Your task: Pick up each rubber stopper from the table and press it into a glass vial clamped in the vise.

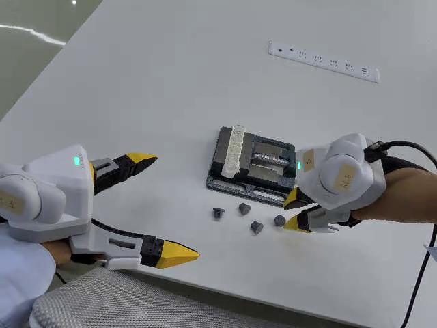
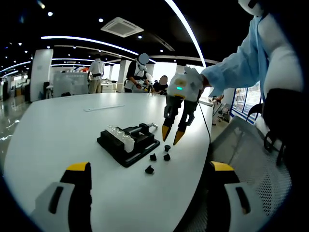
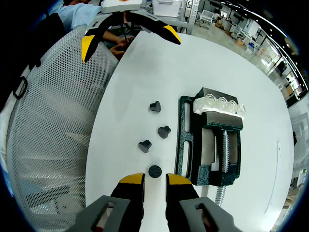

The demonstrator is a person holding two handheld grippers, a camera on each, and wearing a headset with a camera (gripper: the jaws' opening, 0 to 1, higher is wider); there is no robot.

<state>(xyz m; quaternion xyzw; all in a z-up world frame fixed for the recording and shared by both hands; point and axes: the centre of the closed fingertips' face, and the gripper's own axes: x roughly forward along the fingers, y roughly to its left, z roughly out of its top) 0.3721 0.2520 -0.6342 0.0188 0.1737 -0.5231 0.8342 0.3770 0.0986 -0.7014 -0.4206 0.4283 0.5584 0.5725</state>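
The white counter [image 1: 171,82] runs from the upper middle of the head view to its lower right. Near frame centre a dark vise [image 1: 251,166] sits on it, with four grey rubber stoppers [image 1: 244,208] scattered just below. A white power strip [image 1: 323,61] lies upper right.

In the head view the right gripper [image 1: 287,214] has its body parked over the right corner of the vise [image 1: 249,164], so that end of the screw [image 1: 272,160] is covered. The glass vials [image 1: 235,149] are just a pale smear, so I can't count them or tell if any are plugged. The left gripper [image 1: 176,207] gets chopped by the left edge, and the cable [image 1: 418,280] runs off the bottom.
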